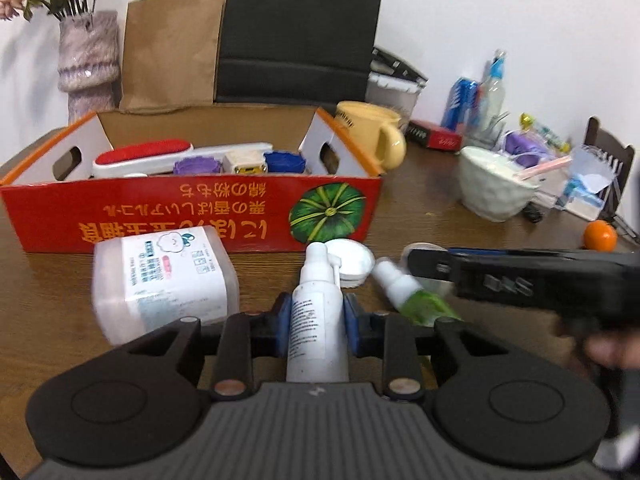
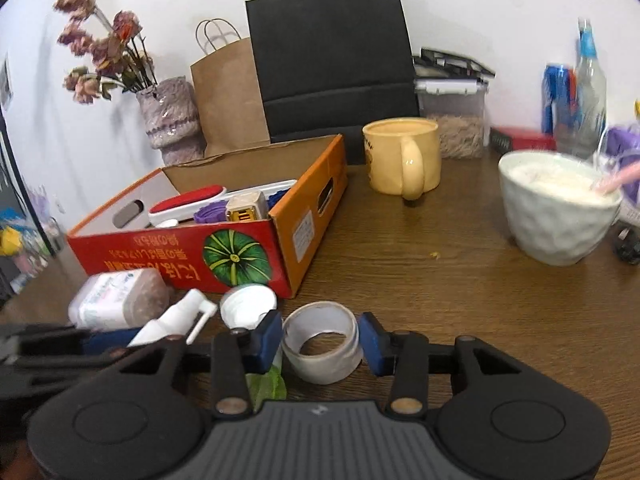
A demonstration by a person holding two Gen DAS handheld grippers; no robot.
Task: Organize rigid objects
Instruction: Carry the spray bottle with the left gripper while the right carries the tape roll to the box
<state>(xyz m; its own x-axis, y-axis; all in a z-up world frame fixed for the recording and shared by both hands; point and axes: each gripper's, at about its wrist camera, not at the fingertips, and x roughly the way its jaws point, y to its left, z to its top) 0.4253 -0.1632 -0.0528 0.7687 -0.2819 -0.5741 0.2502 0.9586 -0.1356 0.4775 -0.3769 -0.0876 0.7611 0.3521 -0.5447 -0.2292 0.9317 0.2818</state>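
Note:
My left gripper (image 1: 318, 322) is shut on a white spray bottle (image 1: 318, 304) lying nozzle-forward on the wooden table (image 2: 460, 280). In the right wrist view, my right gripper (image 2: 320, 340) has its blue pads (image 2: 267, 340) against both sides of a white tape roll (image 2: 320, 356) standing on the table. Beside the bottle lie a green spray bottle (image 1: 416, 294), a white lid (image 1: 352, 260) and a pink-white wipes container (image 1: 160, 280). Behind them stands the red cardboard box (image 1: 192, 216), which holds a red-and-white brush (image 1: 144, 158), purple and blue caps and a small charger.
A yellow mug (image 2: 404, 156) stands right of the box and a white bowl (image 2: 556, 204) further right. An orange (image 1: 599, 235), bottles and clutter fill the far right. A vase (image 2: 172, 120) and paper bags (image 2: 332, 56) stand behind the box.

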